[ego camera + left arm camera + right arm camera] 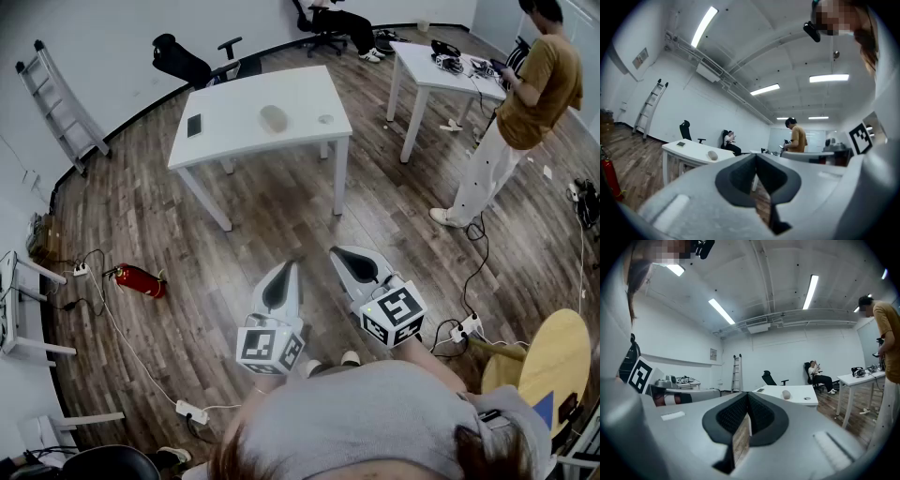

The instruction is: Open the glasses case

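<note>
Your left gripper [287, 269] and right gripper [343, 254] are both clenched on nothing, and the glasses case [274, 119] lies well ahead of them on the white table [230, 117].

Seen from above, low in the centre of the head view, the person holds both grippers out level in front of the body, side by side and just apart. The left gripper [292, 266] sits left of centre, jaws pressed together with nothing between them, its marker cube [269, 349] facing up at the camera. The right gripper [337, 252], slightly higher in the frame and angled toward the upper left, is likewise closed and empty, with a tilted cube [394, 315] behind it. In each gripper view the dark pads [740, 177] meet at the tip. Grey-clad shoulders [375, 422] fill the bottom edge; the hands are hidden beneath the cubes.
</note>
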A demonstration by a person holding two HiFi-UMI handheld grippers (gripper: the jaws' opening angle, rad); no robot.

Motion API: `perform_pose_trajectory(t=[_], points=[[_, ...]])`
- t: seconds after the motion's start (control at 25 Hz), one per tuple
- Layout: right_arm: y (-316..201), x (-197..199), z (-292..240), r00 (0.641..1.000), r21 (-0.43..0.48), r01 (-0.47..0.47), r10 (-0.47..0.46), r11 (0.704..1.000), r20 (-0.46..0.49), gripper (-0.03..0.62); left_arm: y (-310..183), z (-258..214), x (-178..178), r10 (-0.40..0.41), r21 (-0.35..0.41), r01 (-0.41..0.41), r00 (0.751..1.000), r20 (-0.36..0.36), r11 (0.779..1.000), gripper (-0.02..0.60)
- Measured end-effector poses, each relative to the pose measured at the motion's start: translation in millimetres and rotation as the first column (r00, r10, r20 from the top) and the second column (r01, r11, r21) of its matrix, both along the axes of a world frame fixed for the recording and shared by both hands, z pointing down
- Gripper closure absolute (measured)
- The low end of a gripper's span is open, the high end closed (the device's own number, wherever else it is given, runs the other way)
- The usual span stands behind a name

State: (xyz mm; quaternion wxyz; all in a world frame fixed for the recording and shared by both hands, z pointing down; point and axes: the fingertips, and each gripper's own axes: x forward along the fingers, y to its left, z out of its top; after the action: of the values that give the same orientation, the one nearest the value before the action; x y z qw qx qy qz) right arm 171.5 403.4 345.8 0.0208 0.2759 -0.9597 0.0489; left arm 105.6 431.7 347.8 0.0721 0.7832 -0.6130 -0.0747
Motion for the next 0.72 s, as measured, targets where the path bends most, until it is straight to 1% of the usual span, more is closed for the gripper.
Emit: perform_pose_trajectory(t=[0.28, 0.44, 0.64, 0.72], points=[[-8, 2, -1, 1.0, -0.013, -0.009, 0.009, 1.0, 0.015, 0.589, -9, -4, 1, -0.005, 0.003, 0.005, 1.0, 0.0, 1.0, 0.581], [-8, 2, 1, 1.0, -0.007, -0.003, 0.003, 1.0, 0.003, 0.589, -10, -4, 3, -0.01, 0.002, 0.01, 1.0, -0.003, 1.0, 0.581], [-7, 8, 5, 0.998, 0.068, -0.002, 0.006, 0.998, -0.06, 0.589, -11, -3, 8, -0.023, 0.008, 0.023, 1.0, -0.004, 1.0, 0.581], [-9, 12, 6, 0.998, 0.067, 0.001, 0.002, 0.998, -0.055, 0.589, -12, -2, 10, -0.033, 0.008, 0.033, 0.999, -0.007, 0.999, 0.581]])
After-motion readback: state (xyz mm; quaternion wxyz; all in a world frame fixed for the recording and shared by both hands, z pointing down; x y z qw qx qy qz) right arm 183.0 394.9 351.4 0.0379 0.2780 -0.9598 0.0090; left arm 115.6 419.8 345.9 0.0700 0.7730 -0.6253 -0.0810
